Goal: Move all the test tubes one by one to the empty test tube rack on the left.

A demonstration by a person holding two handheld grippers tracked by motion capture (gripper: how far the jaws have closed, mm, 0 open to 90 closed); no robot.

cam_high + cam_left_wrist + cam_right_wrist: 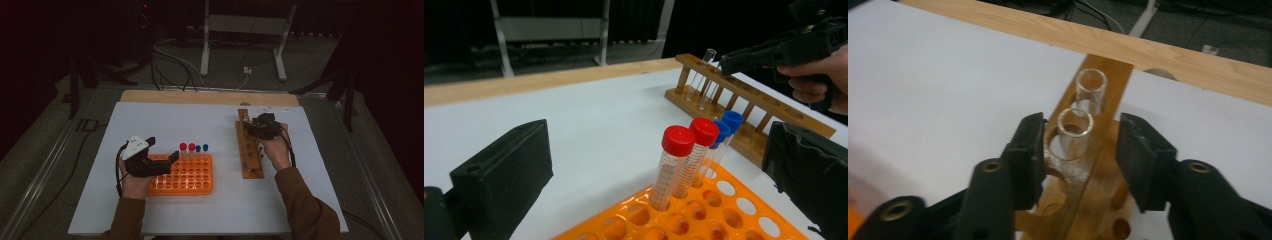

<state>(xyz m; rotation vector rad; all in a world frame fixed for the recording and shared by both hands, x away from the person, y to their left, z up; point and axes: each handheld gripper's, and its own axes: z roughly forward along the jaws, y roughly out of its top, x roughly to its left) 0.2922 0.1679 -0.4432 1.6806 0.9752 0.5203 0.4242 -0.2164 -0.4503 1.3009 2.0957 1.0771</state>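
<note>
Right gripper, jaws open astride the nearer glass test tube, should close squarely below its rim; left gripper, at nine o'clock, gapes empty.

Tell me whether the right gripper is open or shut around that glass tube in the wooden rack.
Open. The right gripper has a jaw on each side of the nearer glass tube, with gaps showing both sides; the tube stands in the wooden rack.
</note>
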